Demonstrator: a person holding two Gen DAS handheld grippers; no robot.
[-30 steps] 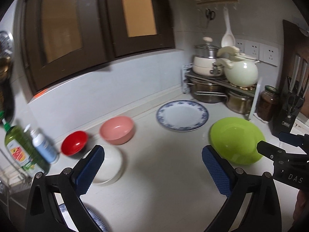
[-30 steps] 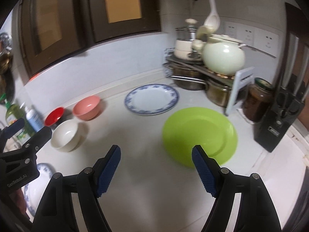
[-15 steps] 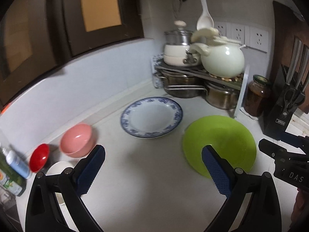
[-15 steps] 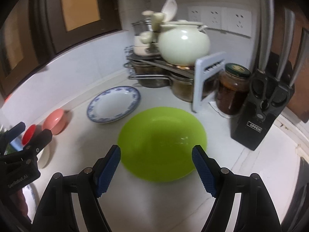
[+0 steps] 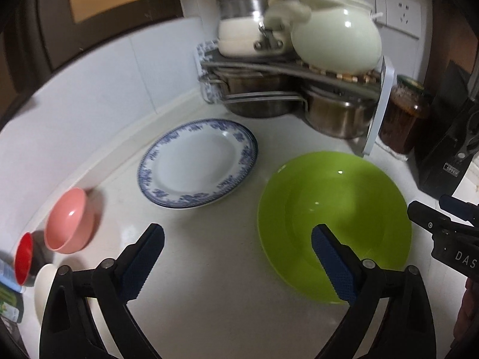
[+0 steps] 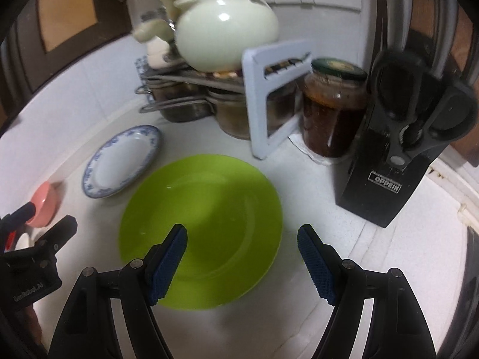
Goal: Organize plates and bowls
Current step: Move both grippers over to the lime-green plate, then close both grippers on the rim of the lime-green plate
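A lime green plate (image 5: 335, 221) (image 6: 203, 227) lies flat on the white counter. Left of it sits a white plate with a blue rim (image 5: 197, 163) (image 6: 119, 161). A pink bowl (image 5: 70, 220) (image 6: 45, 200), a red bowl (image 5: 24, 257) and a white bowl (image 5: 43, 287) stand along the left. My left gripper (image 5: 238, 236) is open and empty, its right pad over the green plate's near edge. My right gripper (image 6: 242, 234) is open and empty too, hovering above the green plate's near right part.
A metal rack (image 5: 287, 68) with steel pots and a cream kettle (image 6: 224, 27) fills the back corner. A brown jar (image 6: 332, 110) and a black knife block (image 6: 398, 155) stand at the right. Bottles (image 5: 7, 287) crowd the far left edge.
Both grippers have swept right and down toward the green plate, which now looms larger under them. The bowls have slid to the left edge of both views. Both jaws keep the same opening.
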